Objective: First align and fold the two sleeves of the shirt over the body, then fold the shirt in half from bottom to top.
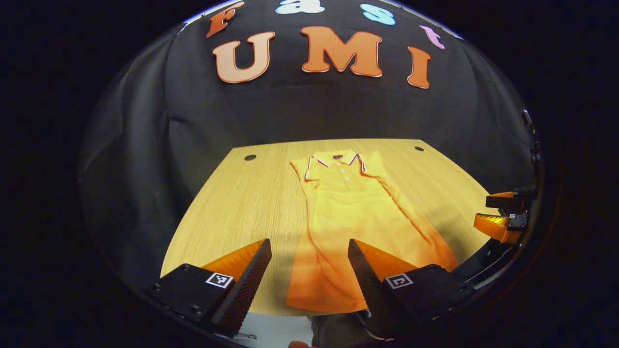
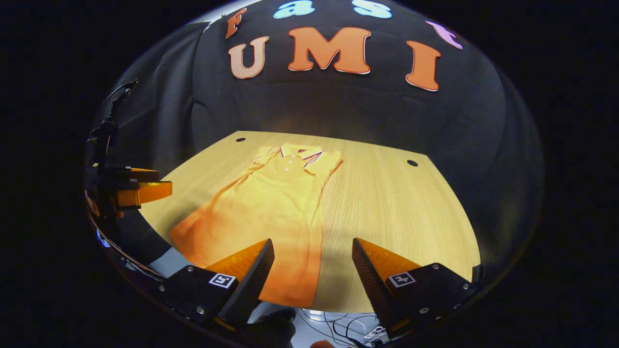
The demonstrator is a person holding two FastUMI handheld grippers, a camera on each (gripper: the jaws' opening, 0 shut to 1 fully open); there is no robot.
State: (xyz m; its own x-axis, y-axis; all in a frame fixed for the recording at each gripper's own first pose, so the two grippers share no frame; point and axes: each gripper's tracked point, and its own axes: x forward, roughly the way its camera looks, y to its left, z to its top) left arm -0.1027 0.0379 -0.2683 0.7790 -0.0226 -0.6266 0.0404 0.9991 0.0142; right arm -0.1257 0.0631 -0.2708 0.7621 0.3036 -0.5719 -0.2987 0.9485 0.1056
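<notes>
We saw the shirt (image 1: 348, 212) lying flat on the wooden table (image 1: 232, 203), collar (image 1: 338, 158) toward the far wall and hem at the near edge, with both sleeves already folded in over the body. In the left gripper view the left claw (image 1: 309, 253) was spread wide and held nothing, hovering above the hem near the shirt's left side, while the right claw (image 1: 495, 212) appeared at the far right, its jaws parted and empty. In the right gripper view the right claw (image 2: 313, 253) was likewise spread and empty over the shirt's (image 2: 271, 208) right edge, apart from the cloth.
</notes>
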